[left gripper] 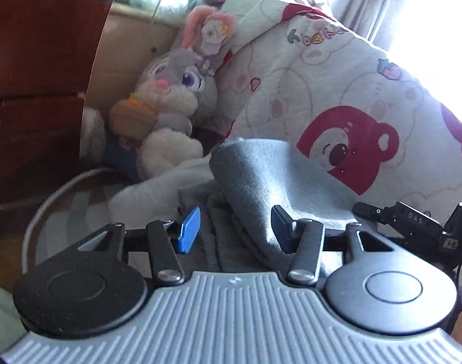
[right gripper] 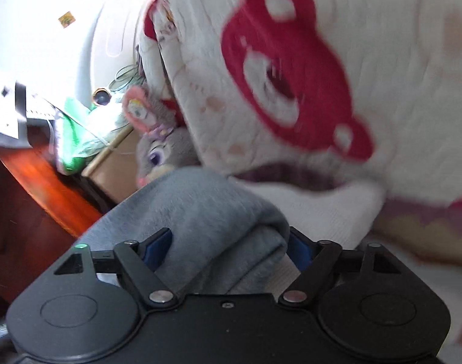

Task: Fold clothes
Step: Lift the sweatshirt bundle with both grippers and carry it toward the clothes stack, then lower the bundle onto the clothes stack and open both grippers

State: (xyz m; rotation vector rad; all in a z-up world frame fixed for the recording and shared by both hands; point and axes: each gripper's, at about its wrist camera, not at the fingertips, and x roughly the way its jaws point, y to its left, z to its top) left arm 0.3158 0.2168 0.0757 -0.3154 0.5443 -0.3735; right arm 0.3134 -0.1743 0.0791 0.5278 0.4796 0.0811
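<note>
Both tools bite: our left tool (left gripper: 234, 227) spreads wide around the grey garment (left gripper: 270, 176), right tool (right gripper: 231, 247) clamps its roll, running away toward the quilt (left gripper: 337, 85); "DAS" readable.

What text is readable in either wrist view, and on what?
"DAS" in pale letters on the black right gripper, seen at the edge of the left wrist view.
Coloured cartoon letters on the bear-print quilt: too distorted to read.
Small yellow sticker on the white surface in the right wrist view: too blurred to read.
Nothing else legible; the grey garment shows no label.
</note>
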